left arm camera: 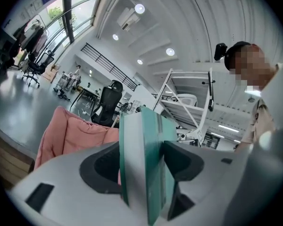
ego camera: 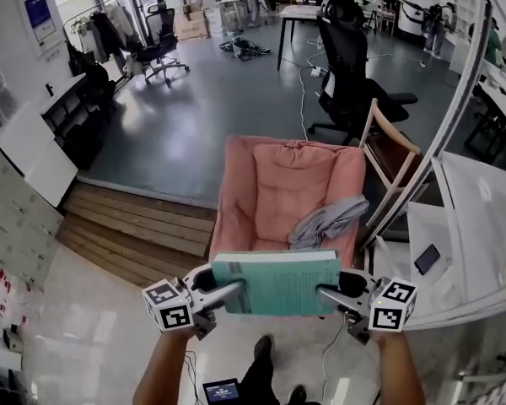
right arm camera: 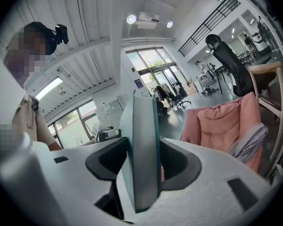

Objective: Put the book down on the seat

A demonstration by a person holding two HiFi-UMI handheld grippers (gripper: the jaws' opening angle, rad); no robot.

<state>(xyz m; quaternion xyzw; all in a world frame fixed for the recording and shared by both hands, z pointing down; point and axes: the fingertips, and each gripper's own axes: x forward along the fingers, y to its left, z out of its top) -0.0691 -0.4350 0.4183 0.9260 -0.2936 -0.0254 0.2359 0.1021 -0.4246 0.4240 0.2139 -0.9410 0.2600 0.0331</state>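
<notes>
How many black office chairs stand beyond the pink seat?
2. One office chair stands far left near the clothes rack; the other is beside the wooden chair. Others may hide among the far desks.

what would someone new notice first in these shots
A teal book is held level low in the head view, with the left gripper and right gripper each clamped on one side edge. Just beyond it stands a pink chair, with a grey cloth lying crumpled on the right of its seat.
</notes>
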